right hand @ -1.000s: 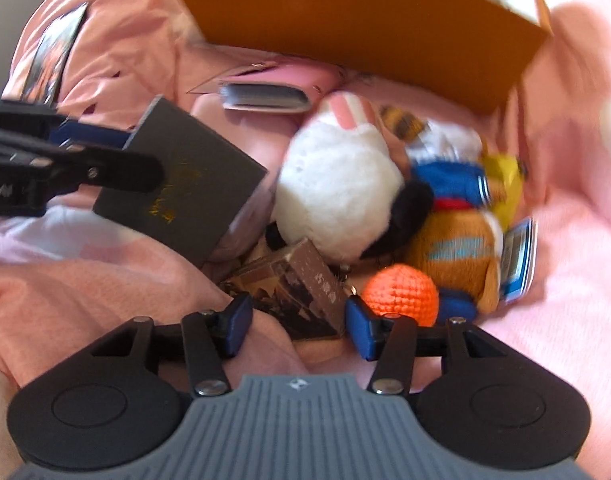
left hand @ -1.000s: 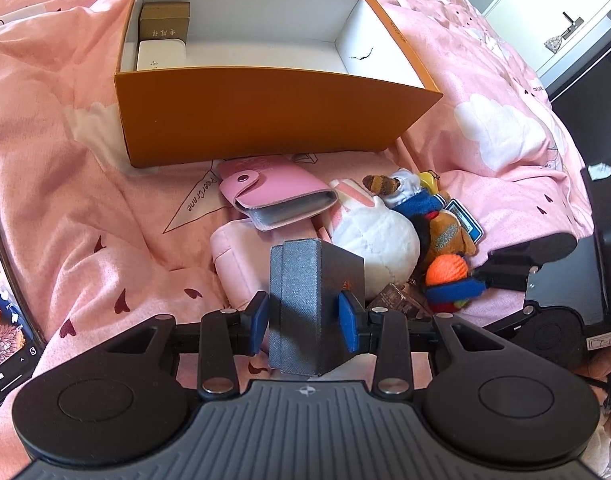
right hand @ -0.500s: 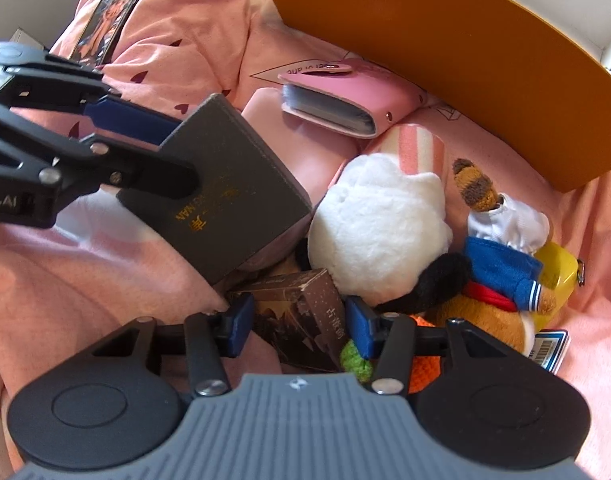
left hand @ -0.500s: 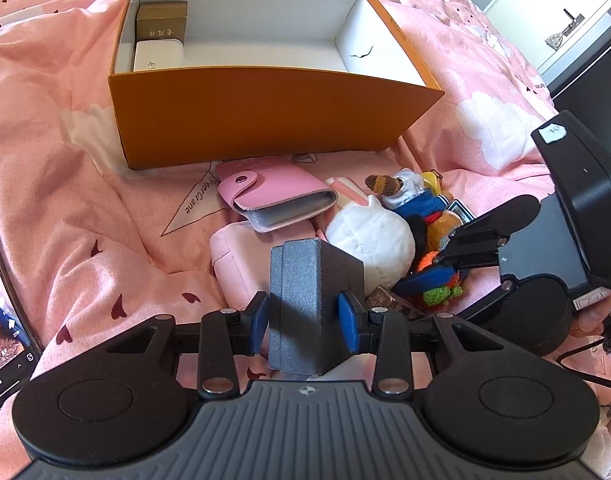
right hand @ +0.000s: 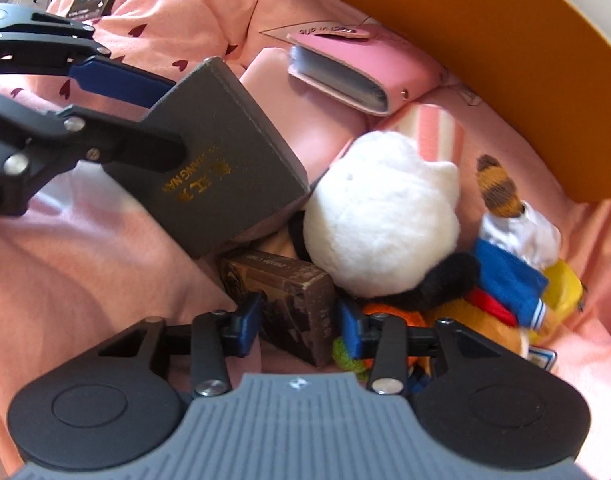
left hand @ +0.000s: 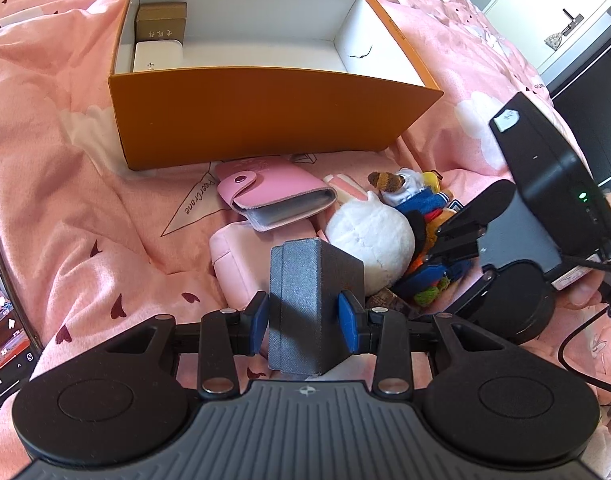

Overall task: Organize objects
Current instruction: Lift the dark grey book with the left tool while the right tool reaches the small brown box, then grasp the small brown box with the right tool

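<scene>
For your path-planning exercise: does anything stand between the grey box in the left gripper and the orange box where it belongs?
Nothing tall does. The grey box is held in the left gripper; a pink wallet lies low on the bedding between it and the orange box, whose top is open.

Orange box (left hand: 261, 120) white inside, grey case (left hand: 313, 300) gold-lettered, pink heart-print bedspread (left hand: 65, 184), possibly brown patterned carton (right hand: 289, 300).

Grey box (left hand: 311, 300) upright, tong-clamped

Bright daylight, soft shadows; strong fisheye bending at the edges; right wrist view slightly blurred.
</scene>
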Demonstrator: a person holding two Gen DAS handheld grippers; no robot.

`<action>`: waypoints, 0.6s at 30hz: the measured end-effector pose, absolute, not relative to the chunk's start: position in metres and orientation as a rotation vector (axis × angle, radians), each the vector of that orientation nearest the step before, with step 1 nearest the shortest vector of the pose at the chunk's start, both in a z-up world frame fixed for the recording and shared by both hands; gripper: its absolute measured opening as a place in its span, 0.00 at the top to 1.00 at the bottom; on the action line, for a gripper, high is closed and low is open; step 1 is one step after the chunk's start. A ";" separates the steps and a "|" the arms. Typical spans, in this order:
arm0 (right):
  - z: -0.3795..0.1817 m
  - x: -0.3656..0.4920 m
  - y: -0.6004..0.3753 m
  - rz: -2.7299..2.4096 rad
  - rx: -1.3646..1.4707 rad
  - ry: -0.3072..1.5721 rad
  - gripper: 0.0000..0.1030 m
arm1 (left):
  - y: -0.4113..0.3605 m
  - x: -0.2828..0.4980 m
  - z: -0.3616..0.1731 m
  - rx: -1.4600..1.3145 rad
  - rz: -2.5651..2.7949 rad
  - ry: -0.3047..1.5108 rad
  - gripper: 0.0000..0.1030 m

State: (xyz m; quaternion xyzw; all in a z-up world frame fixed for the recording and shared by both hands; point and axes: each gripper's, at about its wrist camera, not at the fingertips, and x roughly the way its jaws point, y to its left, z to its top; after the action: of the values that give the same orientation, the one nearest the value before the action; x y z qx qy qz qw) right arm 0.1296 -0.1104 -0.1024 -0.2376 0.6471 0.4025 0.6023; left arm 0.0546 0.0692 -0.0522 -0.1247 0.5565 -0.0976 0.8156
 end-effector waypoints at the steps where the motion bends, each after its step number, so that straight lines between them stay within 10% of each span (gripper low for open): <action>1: -0.105 0.129 -0.108 0.935 -0.557 1.499 0.51 | 0.070 0.055 -0.052 -0.269 -0.208 1.188 0.59; 6: -0.113 0.125 -0.105 0.942 -0.563 1.481 0.47 | 0.071 0.056 -0.053 -0.283 -0.208 1.190 0.59; 18: -0.082 0.110 -0.115 0.982 -0.565 1.346 0.72 | 0.076 0.056 -0.055 -0.298 -0.208 1.197 0.59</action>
State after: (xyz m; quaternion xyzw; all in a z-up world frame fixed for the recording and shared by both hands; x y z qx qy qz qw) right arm 0.1096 -0.1149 -0.0819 -0.2473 0.5897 0.4301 0.6373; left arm 0.0561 0.0757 -0.0551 -0.1397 0.5603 -0.0972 0.8106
